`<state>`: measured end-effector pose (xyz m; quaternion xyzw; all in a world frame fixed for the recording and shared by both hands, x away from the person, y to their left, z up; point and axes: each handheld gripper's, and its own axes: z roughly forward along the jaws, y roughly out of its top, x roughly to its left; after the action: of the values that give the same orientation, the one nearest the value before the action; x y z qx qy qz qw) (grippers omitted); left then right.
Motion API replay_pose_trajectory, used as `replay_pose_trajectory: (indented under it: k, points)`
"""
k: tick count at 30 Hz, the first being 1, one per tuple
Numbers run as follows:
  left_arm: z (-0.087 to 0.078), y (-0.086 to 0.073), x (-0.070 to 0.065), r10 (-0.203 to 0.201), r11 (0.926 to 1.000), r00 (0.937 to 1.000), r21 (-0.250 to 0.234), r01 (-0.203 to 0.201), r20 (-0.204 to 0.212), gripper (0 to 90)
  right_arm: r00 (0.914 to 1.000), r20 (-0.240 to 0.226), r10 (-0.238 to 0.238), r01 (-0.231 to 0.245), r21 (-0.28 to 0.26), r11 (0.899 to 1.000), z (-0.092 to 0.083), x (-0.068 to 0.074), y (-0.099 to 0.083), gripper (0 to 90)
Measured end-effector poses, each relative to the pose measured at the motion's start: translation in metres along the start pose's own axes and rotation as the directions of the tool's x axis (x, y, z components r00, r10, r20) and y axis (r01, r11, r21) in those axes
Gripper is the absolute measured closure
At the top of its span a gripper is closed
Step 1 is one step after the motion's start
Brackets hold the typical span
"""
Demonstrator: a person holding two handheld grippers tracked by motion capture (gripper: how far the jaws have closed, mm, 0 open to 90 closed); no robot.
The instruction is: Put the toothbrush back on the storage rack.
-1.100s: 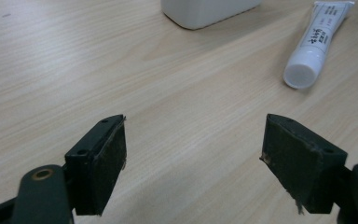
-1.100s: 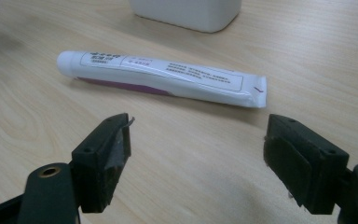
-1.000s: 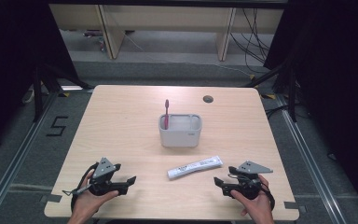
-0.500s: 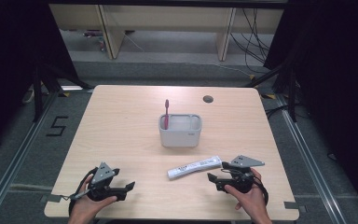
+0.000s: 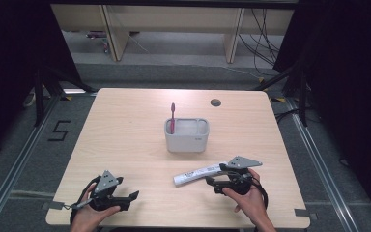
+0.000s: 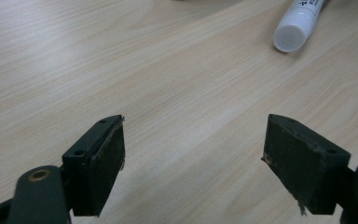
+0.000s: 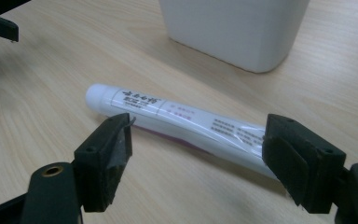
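A white toothpaste tube (image 5: 198,174) lies flat on the wooden table (image 5: 125,130), in front of a white holder (image 5: 186,136) with a pink toothbrush (image 5: 172,116) standing in its left side. My right gripper (image 5: 212,182) is open and low over the table at the tube's right end. In the right gripper view the tube (image 7: 182,123) lies crosswise just beyond my open right gripper (image 7: 198,135), and its pads do not touch it. My left gripper (image 5: 125,200) rests open near the front left. In the left gripper view my left gripper (image 6: 193,135) has nothing between its jaws, and the tube's cap end (image 6: 293,28) lies farther off.
A small dark round grommet (image 5: 216,102) sits in the table's far right part. The white holder (image 7: 233,28) stands close behind the tube. Table edges run near both hands at the front. Dark floor and shelving legs surround the table.
My right gripper has moved left and slightly forward, up to the tube's right end. My left gripper has stayed about where it was.
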<state>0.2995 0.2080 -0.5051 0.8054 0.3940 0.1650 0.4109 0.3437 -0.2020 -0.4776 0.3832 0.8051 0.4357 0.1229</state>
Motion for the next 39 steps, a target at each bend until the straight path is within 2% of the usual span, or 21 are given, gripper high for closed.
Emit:
replay_pose_trajectory:
  k: [4,5,6,8,9,10,12,13,15,18,19,21,22,23,26,27,30,31,32,33,39]
  points:
    - [0.001,0.000,-0.002,-0.004,1.0000,1.0000,-0.003,0.004,0.000,20.3,0.9999,-0.012,0.011,-0.011,0.002,1.000,0.004,0.004,0.003,26.1]
    - [0.001,0.000,-0.001,0.015,0.9999,0.9999,-0.001,-0.015,-0.005,20.3,0.9999,-0.014,0.000,0.000,0.004,1.000,0.005,0.004,0.004,26.3]
    - [0.001,0.000,-0.002,0.005,1.0000,1.0000,-0.006,-0.005,0.001,20.3,0.9998,-0.008,0.019,-0.019,0.011,1.000,0.006,0.006,0.005,26.7]
    - [0.000,0.000,-0.003,-0.002,1.0000,1.0000,-0.001,0.002,0.005,20.3,0.9999,-0.013,-0.002,0.002,0.007,1.000,0.009,0.005,0.008,28.7]
    - [0.001,0.000,-0.003,-0.003,1.0000,1.0000,-0.002,0.003,0.005,20.3,0.9996,-0.019,0.021,-0.021,0.002,1.000,0.011,0.007,0.008,28.7]
    - [0.000,0.000,-0.003,-0.001,1.0000,1.0000,0.001,0.001,0.005,20.3,0.9999,-0.011,-0.007,0.007,0.001,1.000,0.012,0.006,0.010,29.3]
    - [0.001,0.000,-0.004,-0.019,0.9998,0.9998,-0.010,0.019,0.003,20.3,0.9995,-0.029,0.010,-0.009,0.008,1.000,0.017,0.008,0.013,32.4]
    - [0.000,0.000,-0.004,-0.015,0.9998,0.9999,-0.012,0.015,0.003,20.3,0.9995,-0.029,0.010,-0.009,0.008,1.000,0.017,0.008,0.013,32.4]
    - [0.002,0.000,-0.004,-0.030,0.9989,0.9995,-0.034,0.031,0.005,20.4,0.9989,-0.043,-0.017,0.017,0.008,1.000,0.020,0.008,0.015,36.1]
    - [0.000,0.001,-0.004,-0.030,0.9991,0.9995,-0.031,0.030,0.005,20.3,0.9987,-0.050,-0.009,0.009,0.007,1.000,0.021,0.013,0.020,43.8]
    - [0.000,0.001,-0.003,-0.027,0.9992,0.9996,-0.029,0.027,0.004,20.4,0.9984,-0.048,-0.028,0.028,-0.004,1.000,0.022,0.015,0.023,51.7]
    - [0.001,0.001,-0.003,-0.030,0.9986,0.9995,-0.043,0.030,0.006,20.5,0.9985,-0.032,-0.044,0.043,-0.009,0.999,0.021,0.016,0.025,55.2]
    - [0.001,0.001,-0.003,-0.033,0.9984,0.9995,-0.045,0.033,0.006,20.5,0.9990,-0.038,-0.025,0.024,-0.016,1.000,0.023,0.019,0.026,60.3]
    - [0.001,0.001,-0.003,-0.033,0.9984,0.9994,-0.046,0.033,0.007,20.6,0.9981,-0.034,-0.052,0.052,-0.022,0.998,0.025,0.020,0.028,66.1]
    - [0.001,0.001,-0.003,-0.036,0.9987,0.9994,-0.036,0.036,0.000,20.7,0.9976,-0.045,-0.053,0.052,-0.010,0.999,0.028,0.022,0.030,71.0]
    - [0.001,0.001,-0.002,-0.019,0.9996,0.9998,-0.022,0.019,0.002,20.9,0.9984,-0.046,-0.033,0.033,0.001,0.999,0.032,0.028,0.032,75.6]
    - [0.003,0.001,-0.002,-0.021,0.9994,0.9998,-0.026,0.021,0.006,21.0,0.9974,-0.051,-0.052,0.052,-0.001,0.999,0.036,0.030,0.034,79.4]
    - [0.003,0.001,-0.003,-0.031,0.9992,0.9995,-0.026,0.031,0.001,21.1,0.9952,-0.050,-0.085,0.085,-0.001,0.996,0.038,0.030,0.036,81.3]
    - [0.004,0.001,-0.003,-0.034,0.9988,0.9994,-0.034,0.034,0.005,21.1,0.9963,-0.052,-0.069,0.069,0.004,0.998,0.040,0.033,0.036,83.4]
    - [0.004,0.001,-0.002,-0.023,0.9994,0.9997,-0.025,0.024,0.005,21.2,0.9927,-0.068,-0.100,0.100,0.003,0.995,0.043,0.033,0.038,85.4]
    - [0.003,0.001,-0.002,-0.008,0.9999,1.0000,-0.012,0.008,0.004,21.3,0.9891,-0.089,-0.117,0.120,0.023,0.993,0.056,0.040,0.041,90.0]
